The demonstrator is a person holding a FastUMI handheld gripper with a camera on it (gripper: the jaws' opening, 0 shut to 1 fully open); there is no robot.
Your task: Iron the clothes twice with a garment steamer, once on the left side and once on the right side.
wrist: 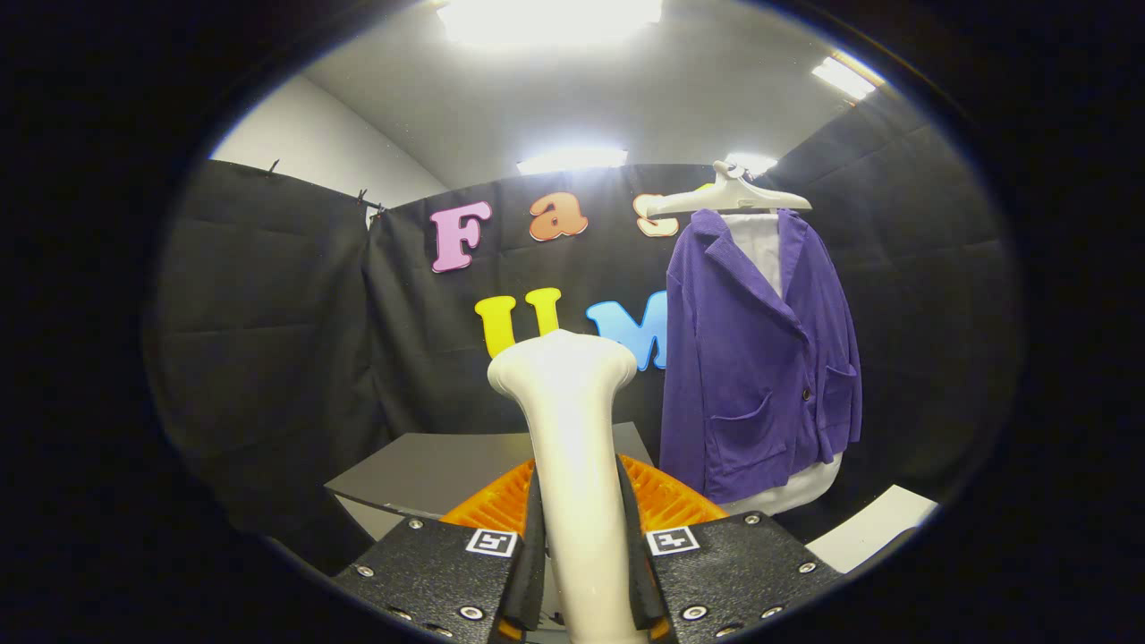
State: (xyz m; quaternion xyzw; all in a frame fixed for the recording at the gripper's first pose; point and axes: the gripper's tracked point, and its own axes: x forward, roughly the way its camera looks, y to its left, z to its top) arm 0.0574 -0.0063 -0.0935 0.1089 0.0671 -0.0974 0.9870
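**Garment steamer point(572, 420) held upright, jacket off to the right**

Garment steamer clamped between the two fingers of the gripper point(583, 572), both pressing on its pale handle from either side, no gap showing. Long axis of the steamer upright, running up and away from the fingers to a flared head at the top, seen from behind. Steam face hidden from this side, so no telling exactly how it is turned.

Purple jacket point(760, 358) hanging on a white hanger point(729, 197) against the booth wall, over a white shirt point(759, 246) showing at the collar and below the hem. Well beyond the fingertips and clearly to the right of the steamer head, no contact between the two. Jacket hanging straight, long axis vertical, roughly parallel to the steamer. Nearer front panel, with its patch pocket, on the side closest to the steamer; the farther panel with the second pocket beyond it.

Orange ribbed part point(666, 496) just behind the handle base, likely a stand or part of the gripper, hard to say. Grey table point(429, 470) beyond that, below the wall.

Judged as carry stage: neither pass begun. Coming move probably a swing right and forward, bringing the head against the nearer panel first, then drawing it along the hang of the cloth.
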